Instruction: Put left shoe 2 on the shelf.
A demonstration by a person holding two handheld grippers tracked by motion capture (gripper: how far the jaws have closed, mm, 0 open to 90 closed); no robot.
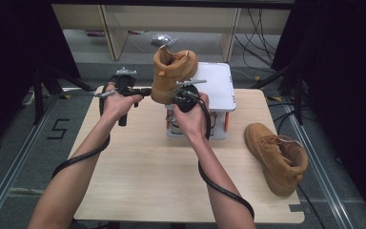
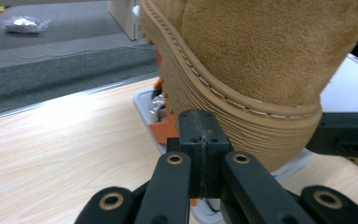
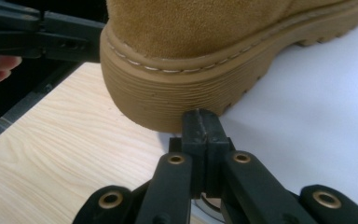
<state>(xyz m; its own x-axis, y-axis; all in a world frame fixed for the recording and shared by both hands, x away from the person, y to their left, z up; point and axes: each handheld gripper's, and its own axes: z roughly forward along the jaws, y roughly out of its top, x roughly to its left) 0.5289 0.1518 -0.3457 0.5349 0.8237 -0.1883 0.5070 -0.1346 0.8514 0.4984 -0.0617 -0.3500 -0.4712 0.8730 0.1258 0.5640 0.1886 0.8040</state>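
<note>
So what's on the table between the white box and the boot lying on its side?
Nothing: in the high view, only bare table separates the white box from the lying boot.

Bare table fills the lower middle and left of the high view, open for passing. At upper centre a white box with a boot on its left edge blocks the way, both grippers closed against the sole. A second boot lies at lower right.
</note>
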